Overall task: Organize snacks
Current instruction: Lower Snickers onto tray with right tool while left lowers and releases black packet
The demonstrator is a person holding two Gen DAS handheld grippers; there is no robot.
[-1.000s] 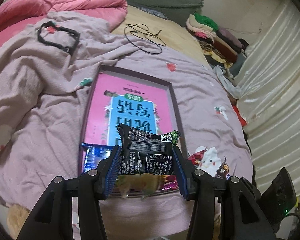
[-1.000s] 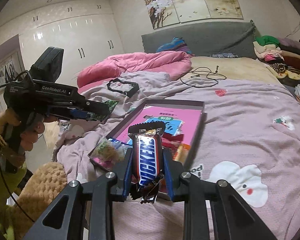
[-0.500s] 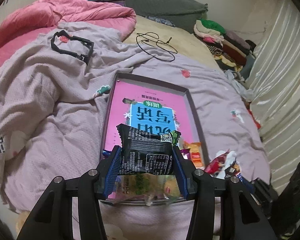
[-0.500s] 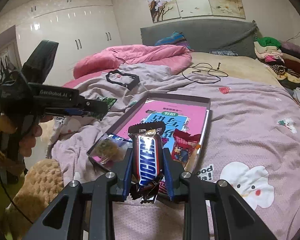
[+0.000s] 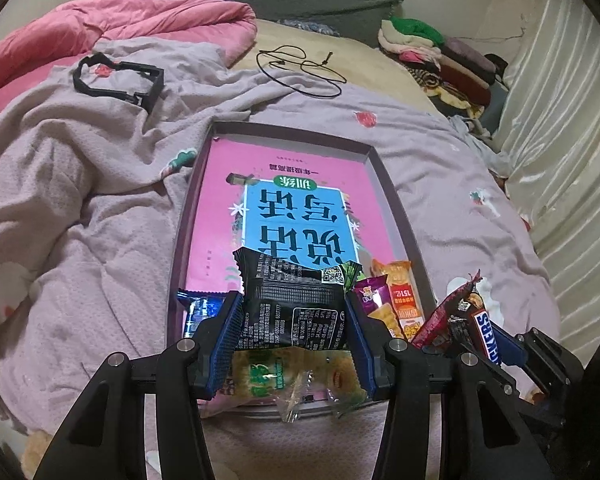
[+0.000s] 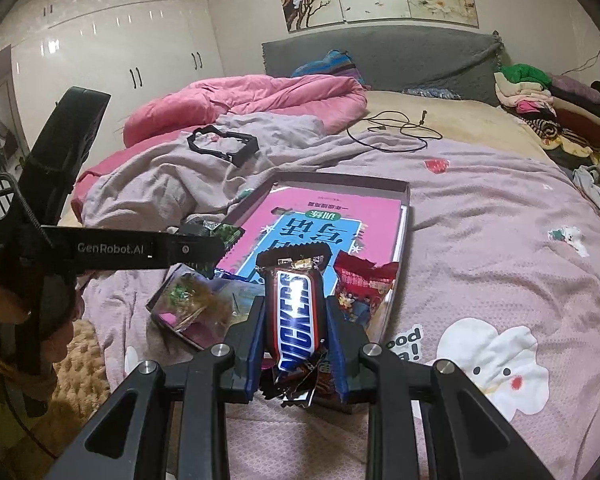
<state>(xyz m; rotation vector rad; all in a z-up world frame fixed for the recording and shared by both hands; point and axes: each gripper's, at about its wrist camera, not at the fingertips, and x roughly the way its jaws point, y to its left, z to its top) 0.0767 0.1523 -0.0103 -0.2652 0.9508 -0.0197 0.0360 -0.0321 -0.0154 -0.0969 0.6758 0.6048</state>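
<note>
- Two claws each grip a snack above the near end of a shallow tray (image 5: pixel 396 204) lying on the bed (image 5: pixel 100 208).
- The left claw (image 5: pixel 294 346) is clamped on a black packet (image 5: pixel 296 308), its blue pads pressing both sides.
- The right claw (image 6: pixel 296 344) is closed on a chocolate bar (image 6: pixel 298 316), held upright.
- A pink book (image 5: pixel 296 200) lines the tray; an orange packet (image 5: pixel 400 300), a blue packet (image 5: pixel 198 308) and a clear biscuit bag (image 5: pixel 296 376) lie at its near end.

left claw (image 5: pixel 294 332) with black packet (image 5: pixel 296 304) moved in over tray (image 5: pixel 400 216); right claw (image 6: pixel 296 344) seemingly nearer tray edge.
</note>
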